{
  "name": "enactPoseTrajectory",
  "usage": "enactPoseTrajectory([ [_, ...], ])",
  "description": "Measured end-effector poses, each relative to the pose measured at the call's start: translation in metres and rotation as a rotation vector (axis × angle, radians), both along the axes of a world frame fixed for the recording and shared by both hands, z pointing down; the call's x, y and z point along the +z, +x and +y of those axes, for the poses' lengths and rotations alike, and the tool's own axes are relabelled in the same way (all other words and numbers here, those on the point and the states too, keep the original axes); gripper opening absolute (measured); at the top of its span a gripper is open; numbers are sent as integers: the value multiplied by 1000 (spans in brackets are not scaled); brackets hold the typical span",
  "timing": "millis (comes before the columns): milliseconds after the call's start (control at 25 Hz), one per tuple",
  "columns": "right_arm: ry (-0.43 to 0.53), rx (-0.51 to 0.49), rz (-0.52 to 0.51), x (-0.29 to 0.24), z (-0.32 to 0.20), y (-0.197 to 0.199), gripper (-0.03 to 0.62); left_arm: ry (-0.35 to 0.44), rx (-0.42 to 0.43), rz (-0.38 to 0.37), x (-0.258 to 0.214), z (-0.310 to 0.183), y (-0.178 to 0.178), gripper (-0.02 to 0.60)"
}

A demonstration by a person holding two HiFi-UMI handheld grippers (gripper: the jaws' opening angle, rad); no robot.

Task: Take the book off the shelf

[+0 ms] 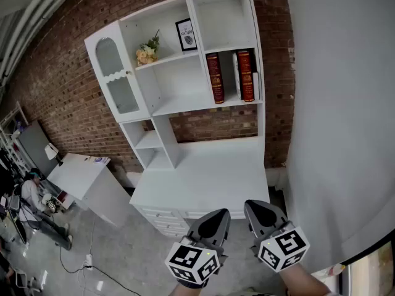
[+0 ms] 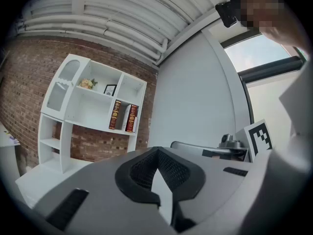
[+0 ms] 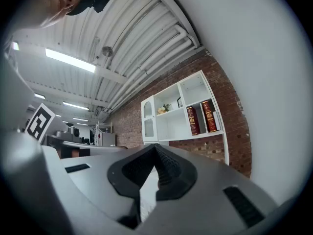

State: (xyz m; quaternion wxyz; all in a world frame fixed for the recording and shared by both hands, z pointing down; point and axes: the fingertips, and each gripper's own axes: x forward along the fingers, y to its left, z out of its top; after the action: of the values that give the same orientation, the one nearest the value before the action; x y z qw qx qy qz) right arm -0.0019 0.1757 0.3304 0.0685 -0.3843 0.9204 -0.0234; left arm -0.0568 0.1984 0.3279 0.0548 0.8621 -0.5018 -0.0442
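Observation:
Two dark red books stand upright on the right middle shelf of a white shelf unit (image 1: 185,103): one (image 1: 215,78) to the left, the other (image 1: 245,75) to the right with a thin white book (image 1: 236,75) beside it. The same red books (image 2: 116,114) (image 3: 191,120) show small and far in both gripper views. My left gripper (image 1: 217,217) and right gripper (image 1: 259,209) hover side by side well in front of the desk, both shut and empty, far from the books.
A white desk top (image 1: 203,177) with drawers lies below the shelves. A flower bunch (image 1: 147,52) and a framed picture (image 1: 186,34) sit on the upper shelf. A grey wall (image 1: 339,103) runs along the right. A seated person (image 1: 31,193) is far left.

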Motion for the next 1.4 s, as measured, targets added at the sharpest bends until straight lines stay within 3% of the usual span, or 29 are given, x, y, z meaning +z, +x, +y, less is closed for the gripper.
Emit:
enactPoseTrajectory([
  [720, -17, -39, -83, 0, -10, 39, 15, -13, -38, -9, 4, -8, 32, 11],
  [1040, -20, -38, -87, 4, -22, 37, 16, -11, -67, -17, 7, -25, 25, 11],
  [1400, -28, -7, -53, 12, -59, 19, 17, -17, -31, 12, 18, -67, 6, 11],
])
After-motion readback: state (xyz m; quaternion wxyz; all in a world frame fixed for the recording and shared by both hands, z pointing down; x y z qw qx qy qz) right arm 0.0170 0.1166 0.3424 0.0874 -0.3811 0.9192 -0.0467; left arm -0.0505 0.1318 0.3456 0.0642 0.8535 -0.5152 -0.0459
